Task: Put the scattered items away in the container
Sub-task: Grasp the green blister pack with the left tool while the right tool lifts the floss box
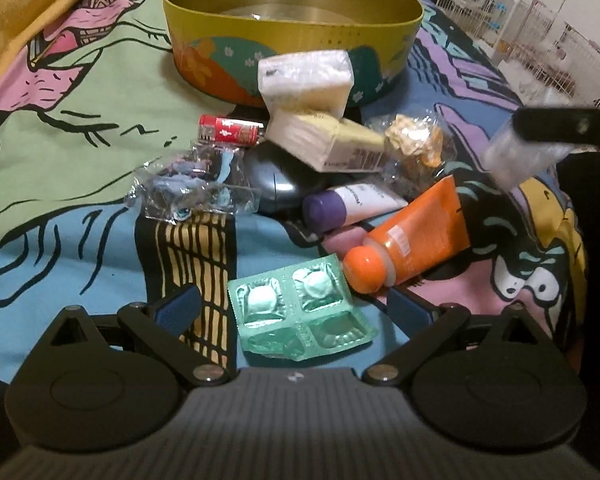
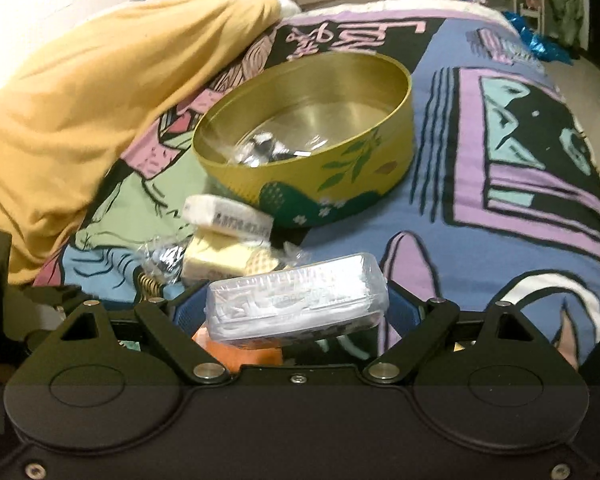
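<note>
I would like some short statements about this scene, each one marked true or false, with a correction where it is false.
1. The right tool grips a clear plastic box. True.
2. The left tool is shut on the orange tube. False: its jaws stand open with the green blister pack lying between them, and it holds nothing.
3. The round tin holds nothing yet. False: a shiny wrapped item already lies inside.
4. The purple-capped tube lies on the blanket, outside the tin. True.
5. The orange tube stands upright. False: it lies on its side.
</note>
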